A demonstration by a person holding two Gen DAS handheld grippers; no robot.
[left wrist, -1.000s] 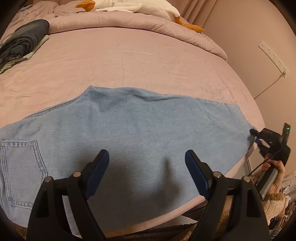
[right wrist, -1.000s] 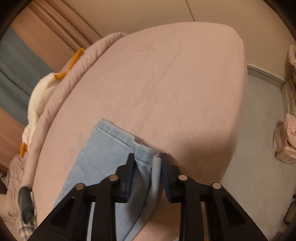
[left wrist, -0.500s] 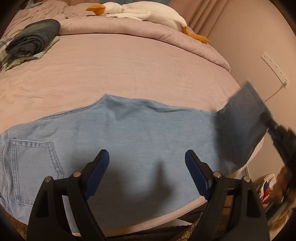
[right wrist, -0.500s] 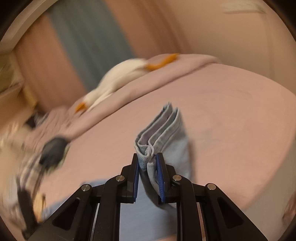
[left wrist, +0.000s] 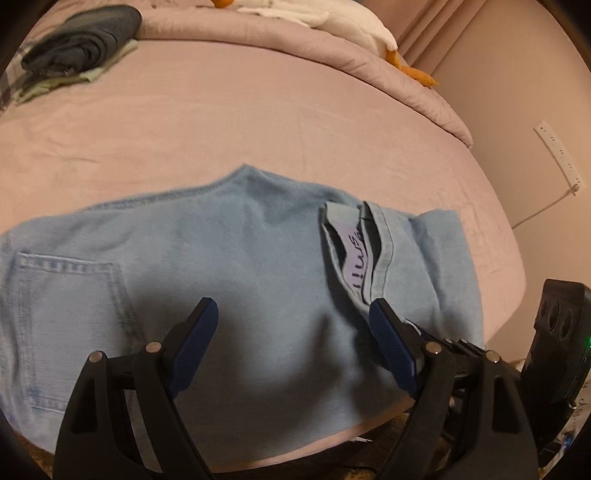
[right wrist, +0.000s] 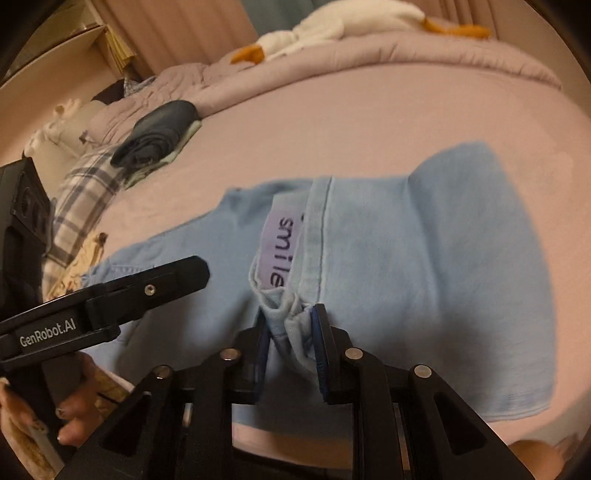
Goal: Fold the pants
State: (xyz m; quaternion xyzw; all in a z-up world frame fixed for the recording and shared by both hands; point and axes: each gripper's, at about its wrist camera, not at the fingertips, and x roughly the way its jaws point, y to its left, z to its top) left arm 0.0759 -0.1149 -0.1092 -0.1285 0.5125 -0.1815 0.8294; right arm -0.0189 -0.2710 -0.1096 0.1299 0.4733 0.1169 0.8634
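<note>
Light blue jeans (left wrist: 229, 266) lie across the pink bed, a back pocket (left wrist: 70, 310) at the left. The leg end is folded over onto the middle, its hem cuff (left wrist: 354, 251) showing a lilac "smile" label (right wrist: 279, 251). My left gripper (left wrist: 291, 347) is open and empty, hovering just above the jeans near the bed's front edge. My right gripper (right wrist: 290, 347) is shut on the bunched hem of the jeans (right wrist: 406, 258), holding it low over the lower layer. The left gripper's finger (right wrist: 147, 288) shows at the left of the right wrist view.
The pink bed sheet (left wrist: 258, 122) stretches behind. A folded dark garment pile (left wrist: 81, 44) sits at the far left, also in the right wrist view (right wrist: 159, 133). A white goose plush (left wrist: 332, 18) lies on the duvet. A power strip (left wrist: 557, 155) hangs on the right wall.
My right gripper lifted the leg hem and carried it left over the jeans, laying the leg end folded onto the middle. My left gripper stayed open, shifting slightly.
</note>
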